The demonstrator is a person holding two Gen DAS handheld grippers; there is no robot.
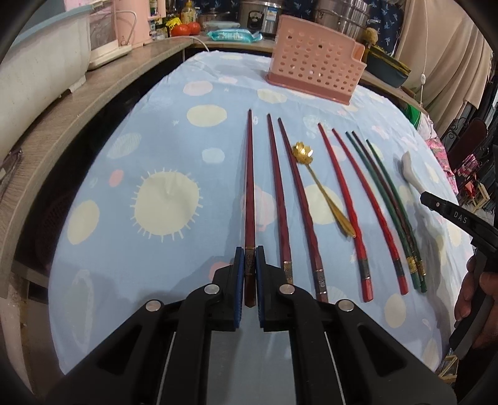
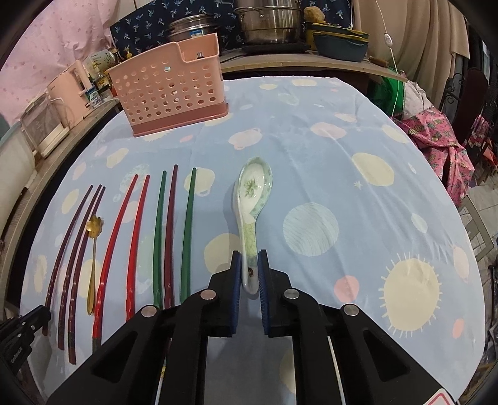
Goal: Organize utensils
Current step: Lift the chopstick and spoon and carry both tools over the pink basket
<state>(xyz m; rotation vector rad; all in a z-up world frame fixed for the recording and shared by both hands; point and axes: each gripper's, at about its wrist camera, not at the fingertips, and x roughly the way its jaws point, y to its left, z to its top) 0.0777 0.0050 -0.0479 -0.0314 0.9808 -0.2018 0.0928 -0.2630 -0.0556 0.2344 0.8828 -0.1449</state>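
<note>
My left gripper (image 1: 249, 258) is shut on the butt end of the leftmost dark red chopstick (image 1: 249, 174), which lies on the blue tablecloth. Beside it lie two more dark red chopsticks (image 1: 277, 193), a gold flower spoon (image 1: 320, 187), two red chopsticks (image 1: 345, 199) and green and dark ones (image 1: 389, 199). My right gripper (image 2: 249, 264) is shut on the handle of a white ceramic spoon (image 2: 253, 199), which rests on the cloth. A pink perforated utensil holder (image 1: 314, 71) stands at the far side of the table; it also shows in the right wrist view (image 2: 168, 90).
A wooden counter (image 1: 74, 106) with pink appliances runs along the left. Steel pots (image 2: 267, 21), a blue dish and tomatoes stand behind the table. Pink cloth and chairs (image 2: 435, 137) are at the right. The right gripper's body (image 1: 460, 218) shows at the right edge of the left wrist view.
</note>
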